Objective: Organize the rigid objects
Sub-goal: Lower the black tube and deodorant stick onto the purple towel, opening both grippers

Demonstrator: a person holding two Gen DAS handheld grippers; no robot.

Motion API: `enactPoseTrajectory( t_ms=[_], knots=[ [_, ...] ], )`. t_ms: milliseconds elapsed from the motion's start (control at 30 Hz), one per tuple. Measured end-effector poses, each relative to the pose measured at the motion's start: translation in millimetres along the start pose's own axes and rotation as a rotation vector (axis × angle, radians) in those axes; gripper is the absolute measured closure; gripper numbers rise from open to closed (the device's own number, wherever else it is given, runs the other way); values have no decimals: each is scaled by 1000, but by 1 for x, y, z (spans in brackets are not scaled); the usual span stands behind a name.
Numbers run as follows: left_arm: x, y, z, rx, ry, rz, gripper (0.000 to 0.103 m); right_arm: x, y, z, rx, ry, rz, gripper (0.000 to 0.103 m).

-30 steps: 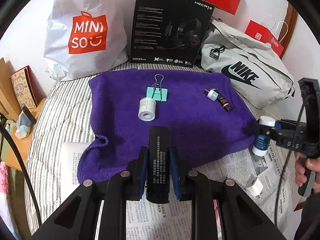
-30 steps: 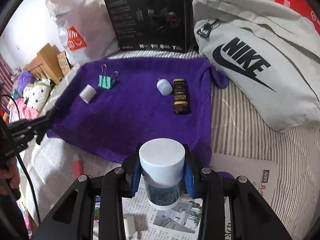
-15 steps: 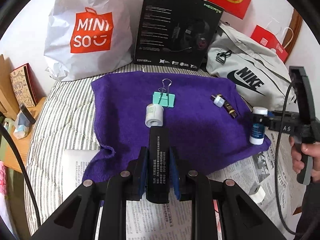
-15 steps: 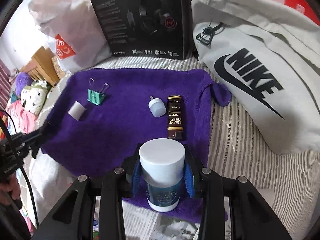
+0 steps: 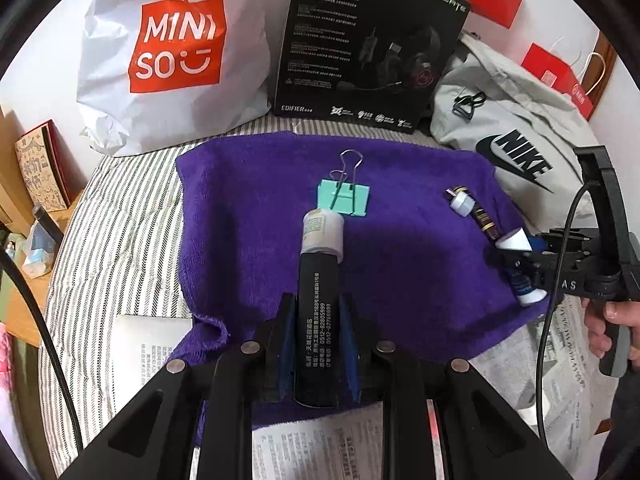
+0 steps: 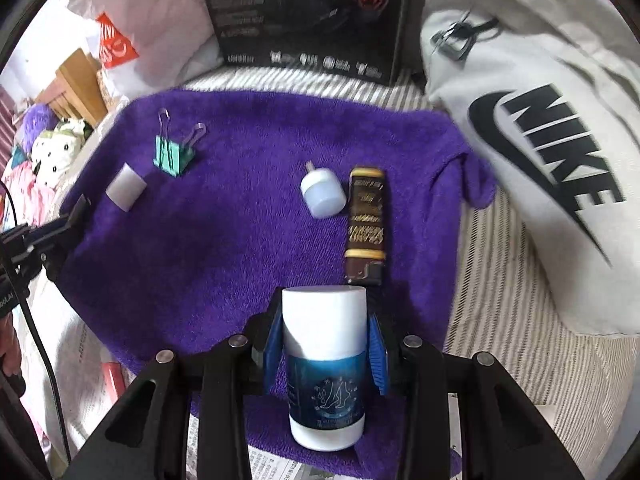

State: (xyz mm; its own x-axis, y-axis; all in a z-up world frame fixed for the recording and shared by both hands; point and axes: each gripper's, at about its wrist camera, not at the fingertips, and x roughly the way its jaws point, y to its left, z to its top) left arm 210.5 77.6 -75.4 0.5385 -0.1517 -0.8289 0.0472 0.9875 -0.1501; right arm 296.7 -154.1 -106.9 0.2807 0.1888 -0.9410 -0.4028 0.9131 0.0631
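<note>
Your left gripper (image 5: 316,344) is nearly closed, clamping a slim black tube (image 5: 317,312) over the near edge of the purple towel (image 5: 248,216). Your right gripper (image 6: 325,354) pinches a white-capped blue bottle (image 6: 325,364) above the towel's near edge, just short of the brown lighter (image 6: 366,216).

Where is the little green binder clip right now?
In the right wrist view, the green metal binder clip lies on the purple towel toward its far left, just beyond the small white cylinder.
</note>
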Motion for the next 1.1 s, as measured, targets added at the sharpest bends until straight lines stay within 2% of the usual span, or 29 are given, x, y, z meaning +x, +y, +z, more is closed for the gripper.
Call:
enactPoseTrajectory(
  t_ms=[300,433,600,933,1000,1100],
  knots=[
    [13,1,3,10,29,25,82,4,6,-4,-51,8,-18,66],
    [22,-1,3,14,51,30,82,3,8,-7,-67,18,-32,57],
    [32,-9,1,47,68,63,82,-5,6,-15,-90,11,-42,55],
    [30,-15,-2,70,75,107,81,-41,-1,-32,-26,-60,-48,54],
    [29,-16,-4,70,76,111,78,-52,-4,-40,3,-82,-39,54],
    [27,-18,-7,64,82,99,65,-70,-7,-55,39,-112,-31,54]
  ],
)
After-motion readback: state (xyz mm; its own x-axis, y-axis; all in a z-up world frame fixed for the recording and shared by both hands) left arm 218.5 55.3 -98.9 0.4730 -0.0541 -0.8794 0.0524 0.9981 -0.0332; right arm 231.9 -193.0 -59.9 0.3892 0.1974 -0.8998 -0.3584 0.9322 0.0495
